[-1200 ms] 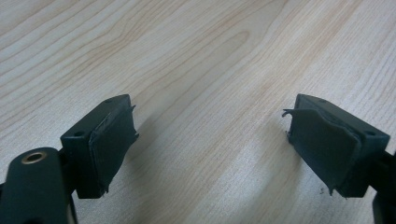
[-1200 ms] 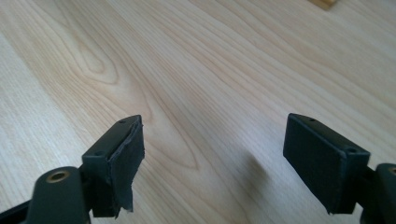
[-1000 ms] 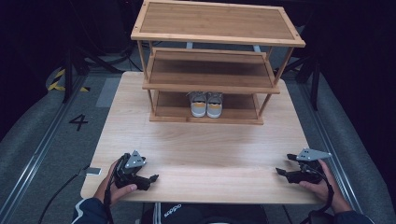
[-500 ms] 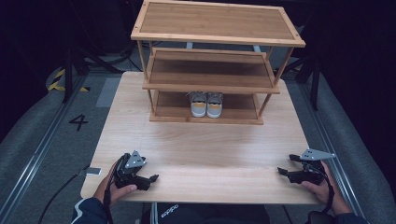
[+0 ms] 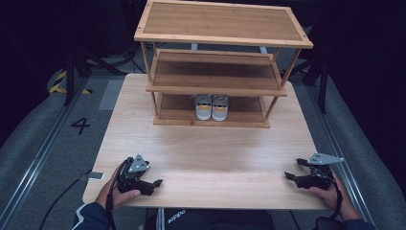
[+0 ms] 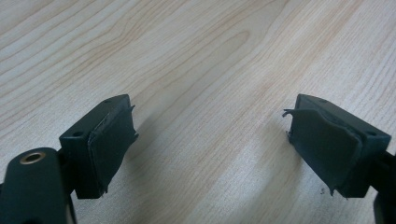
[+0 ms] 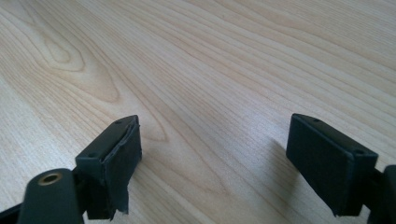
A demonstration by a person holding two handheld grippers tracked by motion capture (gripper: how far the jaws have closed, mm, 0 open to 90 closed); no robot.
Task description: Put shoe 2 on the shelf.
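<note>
A pair of grey and orange shoes stands on the bottom shelf of a three-tier bamboo rack at the far side of the wooden table. My left gripper rests near the front left edge, held in a hand, jaws wide apart over bare wood. At the front right edge sits my right gripper, also open with nothing between its pads.
The two upper rack shelves hold nothing. Grey floor with metal rails and a painted number 4 lies left of the table. Dark stands flank the rack behind.
The right gripper has slid slightly toward the front edge of the table. The left gripper has barely moved.
</note>
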